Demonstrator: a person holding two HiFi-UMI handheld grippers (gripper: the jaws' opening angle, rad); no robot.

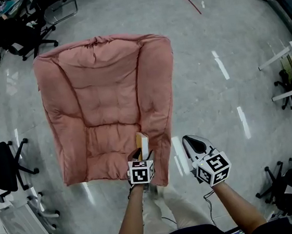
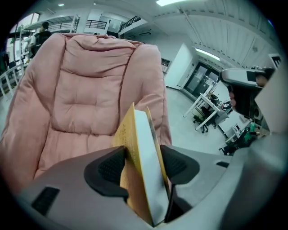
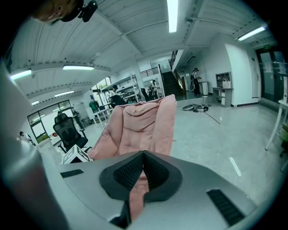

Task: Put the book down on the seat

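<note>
Book position: the book (image 2: 141,152) stood on edge between the jaws of the left gripper (image 1: 139,155), spine side down in the throat and yellow covers outward. In the head view it sat over the front right part of the seat (image 1: 104,145) of the pink armchair (image 1: 105,76).
Left gripper: both pads lay against the covers, one on each side, and the page block had fanned slightly away from the left cover. The grip looked light, though how firmly it pressed could not be judged.
Right gripper: the right gripper (image 3: 143,170) had its jaws together at the tips with nothing between them. It was held to the right of the chair, off the cushion.
Handling (judgement): a thin paperback, so probably light. It should be stiff across the covers but floppy along its length, with loose pages that splay once the pinch slackens. The covers looked smooth and could slide in the pads.
Hold point (judgement): across both covers near the spine, where the block stays together.
Landing (judgement): the cushion was soft and quilted, so the book would tip flat instead of standing.
Not visible: the book's lower edge, behind the jaws. Whether it touched the seat could not be told. The cover print was unreadable, and the chair base was out of sight.
</note>
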